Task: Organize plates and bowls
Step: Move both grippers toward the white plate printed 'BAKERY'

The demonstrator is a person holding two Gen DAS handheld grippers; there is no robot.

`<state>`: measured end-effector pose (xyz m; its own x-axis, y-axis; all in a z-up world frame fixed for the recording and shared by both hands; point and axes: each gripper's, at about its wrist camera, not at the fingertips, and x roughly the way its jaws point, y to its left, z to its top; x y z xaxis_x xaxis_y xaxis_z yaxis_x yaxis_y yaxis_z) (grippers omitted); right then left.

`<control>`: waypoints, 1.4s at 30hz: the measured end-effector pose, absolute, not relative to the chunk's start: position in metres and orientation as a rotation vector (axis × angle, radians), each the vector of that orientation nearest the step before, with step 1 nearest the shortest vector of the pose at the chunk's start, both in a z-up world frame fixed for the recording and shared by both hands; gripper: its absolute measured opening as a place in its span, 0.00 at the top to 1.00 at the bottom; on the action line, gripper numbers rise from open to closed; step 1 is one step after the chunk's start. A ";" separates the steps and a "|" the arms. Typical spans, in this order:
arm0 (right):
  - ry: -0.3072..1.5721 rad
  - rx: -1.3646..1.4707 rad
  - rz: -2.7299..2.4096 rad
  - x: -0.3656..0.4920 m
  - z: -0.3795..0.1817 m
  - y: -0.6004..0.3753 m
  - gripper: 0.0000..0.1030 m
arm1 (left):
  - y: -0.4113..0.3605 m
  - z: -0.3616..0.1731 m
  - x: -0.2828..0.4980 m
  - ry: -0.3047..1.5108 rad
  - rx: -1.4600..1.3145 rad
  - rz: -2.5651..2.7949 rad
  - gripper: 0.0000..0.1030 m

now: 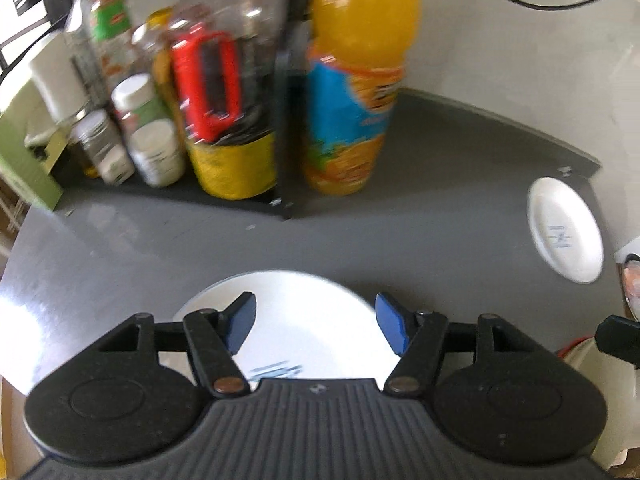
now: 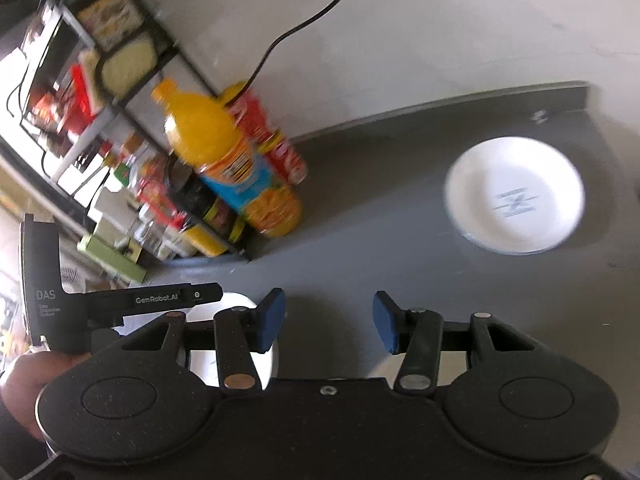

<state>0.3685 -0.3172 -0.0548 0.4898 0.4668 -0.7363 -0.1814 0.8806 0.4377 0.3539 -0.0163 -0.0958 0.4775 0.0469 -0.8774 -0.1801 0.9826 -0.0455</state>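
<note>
At lower centre, we hold both tongs, left tongs (image 1: 316, 322) and right tongs (image 2: 329, 318), wide and empty above the counter (image 1: 400, 216), ready to gather 2 separate plates: near plate (image 1: 304, 320) and far plate (image 2: 514, 196).

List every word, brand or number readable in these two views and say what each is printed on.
"DAS": handle of the left hand-held gripper, seen in the right wrist view; the small lines under it are unreadable.
"GenRobot.AI": black bar of the same gripper.
Orange juice bottle label: blurred.
White plate blue mark: blurred.
Jars and bottles on the shelf: blurred.
</note>
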 end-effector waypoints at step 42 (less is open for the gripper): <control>0.879 0.498 0.140 0.415 -0.183 -0.489 0.62 | -0.228 -0.140 0.466 1.068 0.012 -0.107 0.41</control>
